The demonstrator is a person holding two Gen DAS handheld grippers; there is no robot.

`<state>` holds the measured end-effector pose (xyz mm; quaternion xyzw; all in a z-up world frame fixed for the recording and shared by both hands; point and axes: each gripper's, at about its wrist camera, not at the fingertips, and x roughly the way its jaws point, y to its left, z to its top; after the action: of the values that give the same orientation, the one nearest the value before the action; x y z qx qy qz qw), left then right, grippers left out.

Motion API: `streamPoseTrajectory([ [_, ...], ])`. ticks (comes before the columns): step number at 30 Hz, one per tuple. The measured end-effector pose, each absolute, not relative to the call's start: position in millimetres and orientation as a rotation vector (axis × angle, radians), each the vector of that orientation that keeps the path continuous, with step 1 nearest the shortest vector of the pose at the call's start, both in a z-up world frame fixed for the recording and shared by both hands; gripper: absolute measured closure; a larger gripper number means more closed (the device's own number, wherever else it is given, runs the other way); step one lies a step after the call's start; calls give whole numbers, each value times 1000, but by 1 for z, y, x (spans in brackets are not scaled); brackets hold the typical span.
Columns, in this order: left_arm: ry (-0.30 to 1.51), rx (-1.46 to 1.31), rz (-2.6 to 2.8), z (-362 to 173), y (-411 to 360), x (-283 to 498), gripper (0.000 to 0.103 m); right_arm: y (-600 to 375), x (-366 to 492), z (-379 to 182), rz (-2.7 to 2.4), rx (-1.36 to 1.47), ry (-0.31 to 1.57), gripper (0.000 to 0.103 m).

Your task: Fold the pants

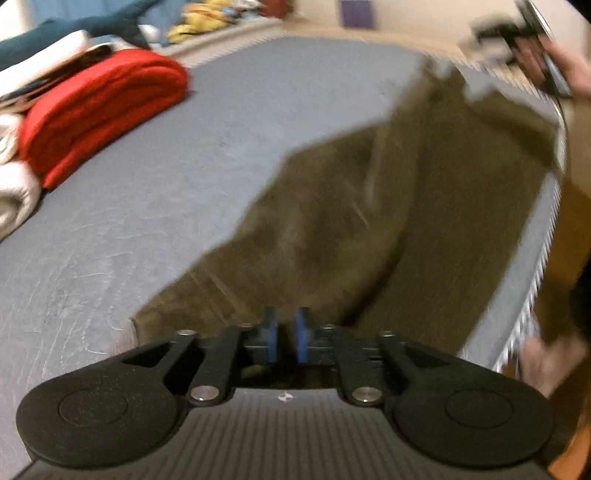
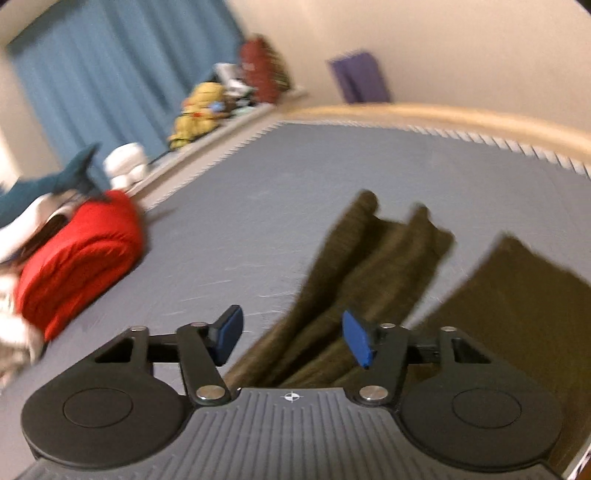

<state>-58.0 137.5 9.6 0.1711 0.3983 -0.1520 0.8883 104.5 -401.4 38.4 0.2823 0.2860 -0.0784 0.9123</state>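
**Olive pants half spread on the bed, both claws empty**

Olive-brown pants (image 1: pixel 332 229) lie directly under my two grippers, spread on the grey mattress (image 1: pixel 147 177) near its right edge. From the right wrist view I see the cloth (image 2: pixel 354 280) bunched in long ridges, with a flatter part of it at the right; whether that part is the second leg or a folded-over piece I cannot tell, because both pictures are blurred.

My left gripper (image 1: pixel 286 334) has its blue pads only a little apart, with nothing between them; it hangs just above the near end of the cloth. My right gripper (image 2: pixel 291 338) stands wider, also empty, the fabric lying below the gap but not pinched. In the left wrist view it shows far off at the top right (image 1: pixel 517 33), beside the far end of the pants.

I judge the fabric as soft, rather thick and not slippery, so it should drape and keep a crease. I would take it at a hem or corner, catching all layers, because a grip in the middle would only lift a bump.

Further out, a red folded blanket (image 1: pixel 103 110) and white bedding (image 1: pixel 14 192) lie at the left, well apart from the pants.
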Motion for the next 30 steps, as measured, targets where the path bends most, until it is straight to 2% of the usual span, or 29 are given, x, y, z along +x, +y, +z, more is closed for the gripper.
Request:
streamPoseTrajectory([
  [1,818,331,-288,12,140,-54,58,-406,106,32,-165,607,601,54],
  [3,823,299,-255,14,144,-41,58,-408,111,22,-154,635,616,61],
  [5,844,290,-249,9,140,-31,58,-407,117,14,-132,642,626,64],
  [18,801,447,-519,-11,87,-40,58,-385,173,-8,-37,650,656,61],
  [30,867,543,-541,-38,76,-35,58,-397,204,-36,-117,701,690,60],
])
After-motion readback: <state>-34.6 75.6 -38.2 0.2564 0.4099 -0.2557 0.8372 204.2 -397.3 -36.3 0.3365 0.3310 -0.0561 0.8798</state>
